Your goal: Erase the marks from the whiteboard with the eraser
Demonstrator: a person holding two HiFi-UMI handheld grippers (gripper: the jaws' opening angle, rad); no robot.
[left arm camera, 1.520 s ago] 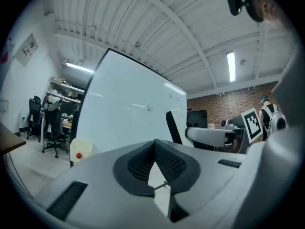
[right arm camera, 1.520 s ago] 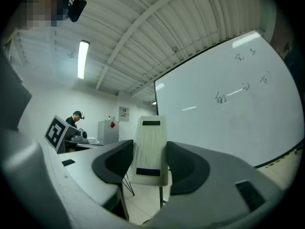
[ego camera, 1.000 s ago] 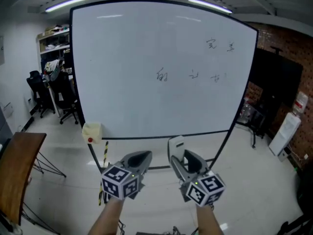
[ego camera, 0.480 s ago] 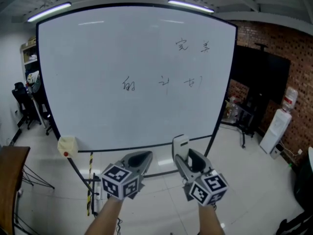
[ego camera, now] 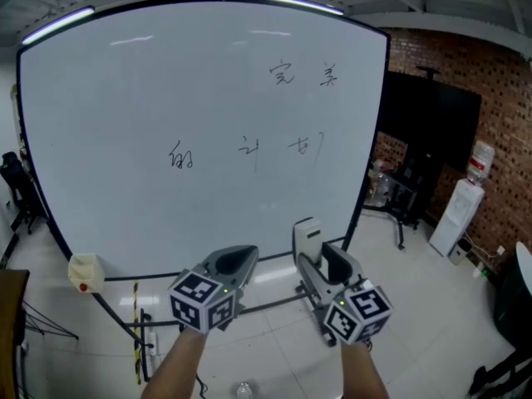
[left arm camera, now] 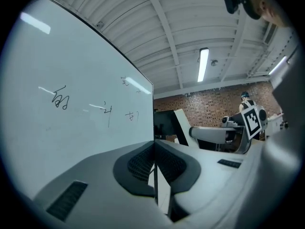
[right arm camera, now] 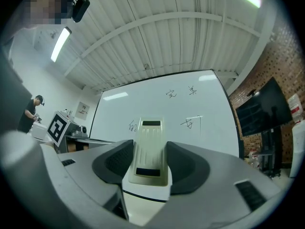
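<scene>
1. Holding the eraser upright, our right gripper has both jaws clamped on its long sides, and the pale body sticks out past the tips.
2. We see the eraser in front of the whiteboard, well apart from its surface.
3. Our left gripper is level with the right one and just beside it, its jaws pressed together on nothing.
4. We count three black marks in a middle row on the board and two more above them, toward the right.
5. We see a brick wall and a water dispenser to the board's right.
</scene>
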